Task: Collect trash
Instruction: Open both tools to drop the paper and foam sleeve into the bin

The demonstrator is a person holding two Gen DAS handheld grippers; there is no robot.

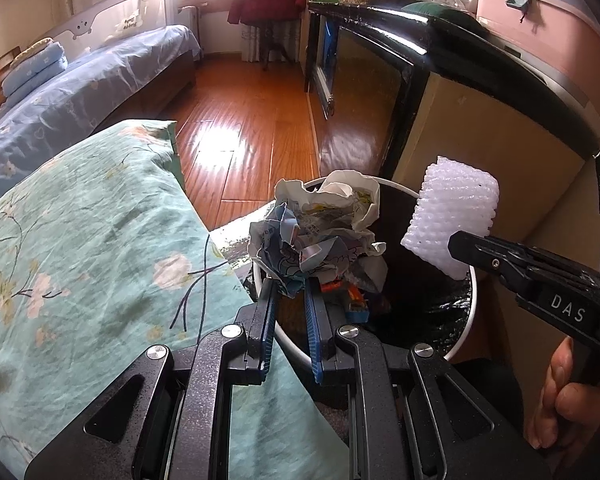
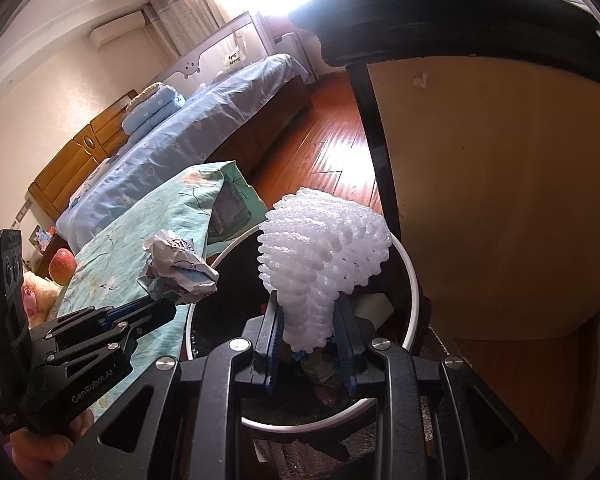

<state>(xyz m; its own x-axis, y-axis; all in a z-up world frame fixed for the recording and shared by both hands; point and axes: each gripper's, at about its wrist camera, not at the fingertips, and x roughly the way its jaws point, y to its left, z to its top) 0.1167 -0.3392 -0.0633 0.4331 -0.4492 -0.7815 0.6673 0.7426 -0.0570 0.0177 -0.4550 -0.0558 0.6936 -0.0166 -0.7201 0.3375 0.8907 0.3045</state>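
Note:
My left gripper is shut on a crumpled ball of printed paper, held over the left rim of a round white trash bin lined with a black bag. My right gripper is shut on a white foam fruit net, which it holds above the bin's opening. From the left wrist view the right gripper comes in from the right with the foam net. In the right wrist view, the left gripper holds the paper ball at the left. Some trash lies inside the bin.
A bed with a teal floral cover lies left of the bin. A black-edged table with a tan side panel stands right behind the bin. A second bed with blue bedding and wooden floor lie beyond. A hand grips the right tool.

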